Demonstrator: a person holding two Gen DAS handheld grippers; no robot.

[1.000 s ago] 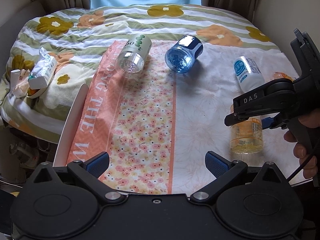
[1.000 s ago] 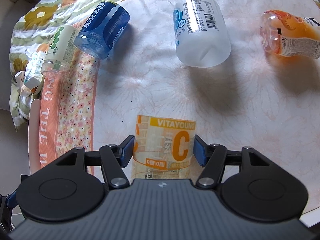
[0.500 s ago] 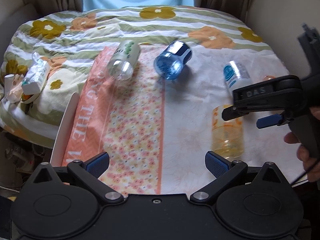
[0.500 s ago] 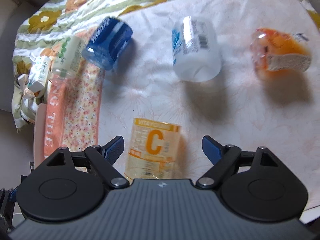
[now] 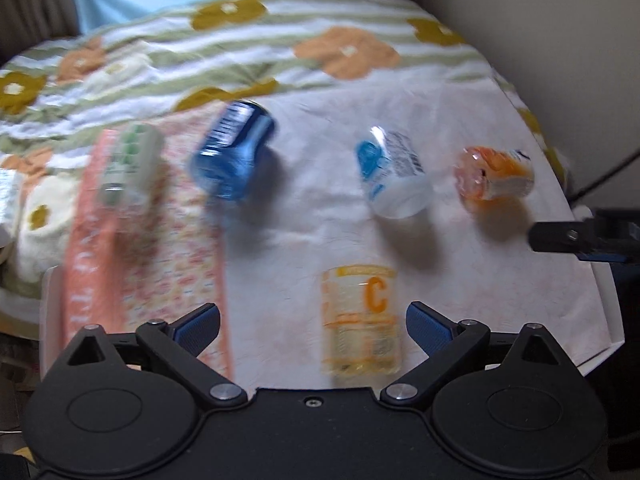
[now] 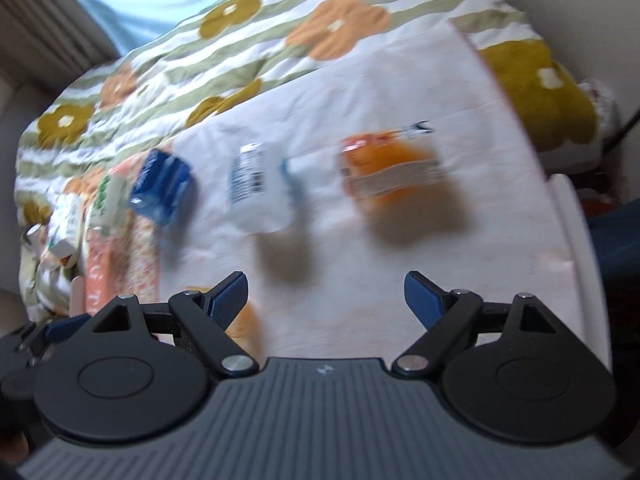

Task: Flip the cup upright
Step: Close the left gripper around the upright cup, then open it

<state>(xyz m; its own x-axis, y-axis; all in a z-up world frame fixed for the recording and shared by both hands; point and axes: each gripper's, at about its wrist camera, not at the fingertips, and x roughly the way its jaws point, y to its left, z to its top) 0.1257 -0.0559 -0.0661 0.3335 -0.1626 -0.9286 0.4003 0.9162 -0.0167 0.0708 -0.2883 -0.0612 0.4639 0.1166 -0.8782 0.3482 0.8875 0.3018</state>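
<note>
A yellow cup with an orange "C" (image 5: 362, 316) stands upright on the white cloth, close in front of my open, empty left gripper (image 5: 314, 322). Only its edge (image 6: 246, 326) shows in the right wrist view, behind the left finger. My right gripper (image 6: 326, 294) is open and empty, pulled back to the right; its tip (image 5: 568, 236) shows at the right edge of the left wrist view. Other cups lie on their sides: orange (image 5: 494, 178) (image 6: 390, 174), white and blue (image 5: 394, 178) (image 6: 262, 190), dark blue (image 5: 234, 158) (image 6: 162, 186), green and white (image 5: 128, 164) (image 6: 108, 202).
A floral quilt (image 5: 240, 52) covers the bed beyond the white cloth (image 5: 320, 232). A pink floral cloth strip (image 5: 152, 248) lies at the left. The white board's edge (image 6: 576, 232) runs along the right. Both views are motion-blurred.
My right gripper opened, let go of the yellow cup and drew back to the right. The cup stays standing. My left gripper swung right, bringing the yellow cup in front of it.
</note>
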